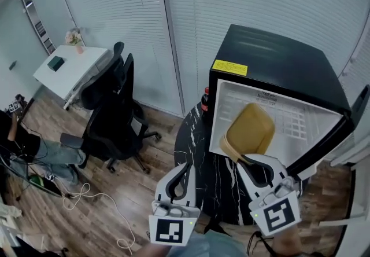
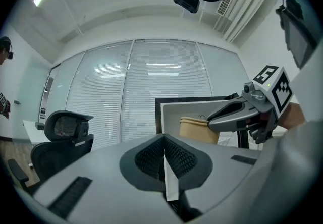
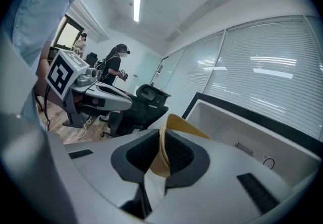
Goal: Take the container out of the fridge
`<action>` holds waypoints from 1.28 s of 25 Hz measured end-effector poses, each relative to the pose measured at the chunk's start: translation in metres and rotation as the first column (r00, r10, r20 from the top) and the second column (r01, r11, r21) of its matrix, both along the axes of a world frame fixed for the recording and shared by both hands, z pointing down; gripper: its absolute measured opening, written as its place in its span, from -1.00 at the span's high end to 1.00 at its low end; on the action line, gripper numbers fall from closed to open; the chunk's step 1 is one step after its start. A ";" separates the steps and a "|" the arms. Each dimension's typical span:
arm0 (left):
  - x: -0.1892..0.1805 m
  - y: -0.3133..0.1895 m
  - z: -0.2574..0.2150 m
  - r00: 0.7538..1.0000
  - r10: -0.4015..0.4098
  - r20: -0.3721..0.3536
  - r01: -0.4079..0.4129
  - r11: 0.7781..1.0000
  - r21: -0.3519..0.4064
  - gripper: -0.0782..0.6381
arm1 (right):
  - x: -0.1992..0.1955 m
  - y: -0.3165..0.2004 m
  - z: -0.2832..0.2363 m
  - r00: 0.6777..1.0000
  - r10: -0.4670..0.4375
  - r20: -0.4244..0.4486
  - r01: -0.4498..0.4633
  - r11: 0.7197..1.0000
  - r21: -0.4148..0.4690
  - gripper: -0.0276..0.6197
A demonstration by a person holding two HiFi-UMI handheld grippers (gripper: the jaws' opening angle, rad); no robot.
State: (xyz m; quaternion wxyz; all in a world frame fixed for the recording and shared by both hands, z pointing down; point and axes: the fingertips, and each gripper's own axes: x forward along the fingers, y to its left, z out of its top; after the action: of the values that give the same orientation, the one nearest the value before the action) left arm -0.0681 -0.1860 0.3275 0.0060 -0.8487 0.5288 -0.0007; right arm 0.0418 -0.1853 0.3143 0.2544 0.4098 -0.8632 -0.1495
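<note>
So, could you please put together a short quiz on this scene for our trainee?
1. True or false: the left gripper holds the container.
2. The fridge stands: A open, B shut.
3. Fill in: the right gripper is shut on the container's ____.
Key: 1 false; 2 A; 3 rim.

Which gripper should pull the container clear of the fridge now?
Right: the right gripper grips the container by its rim at the open fridge; the left gripper is shut, empty, off to the side.
</note>
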 end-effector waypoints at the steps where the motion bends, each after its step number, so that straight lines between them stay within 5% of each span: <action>1: -0.006 0.001 -0.003 1.000 0.011 -0.003 -0.011 1.000 0.003 0.74 | -0.005 0.004 0.000 1.000 0.014 0.004 -0.014 1.000 -0.002 0.76; 18: -0.049 0.050 -0.050 0.975 0.221 -0.029 -0.215 0.968 0.130 0.74 | -0.072 0.087 -0.036 0.975 0.196 0.099 -0.208 0.971 0.118 0.76; 32: -0.060 0.088 -0.061 0.958 0.284 -0.032 -0.274 0.945 0.178 0.74 | -0.091 0.122 -0.053 0.942 0.260 0.211 -0.298 0.938 0.178 0.76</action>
State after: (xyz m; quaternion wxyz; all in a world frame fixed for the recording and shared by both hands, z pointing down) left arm -0.1280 -0.0978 0.2669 0.0638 -0.9110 0.4014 0.0699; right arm -0.0487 -0.0631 0.2613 0.1481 0.5647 -0.7955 -0.1624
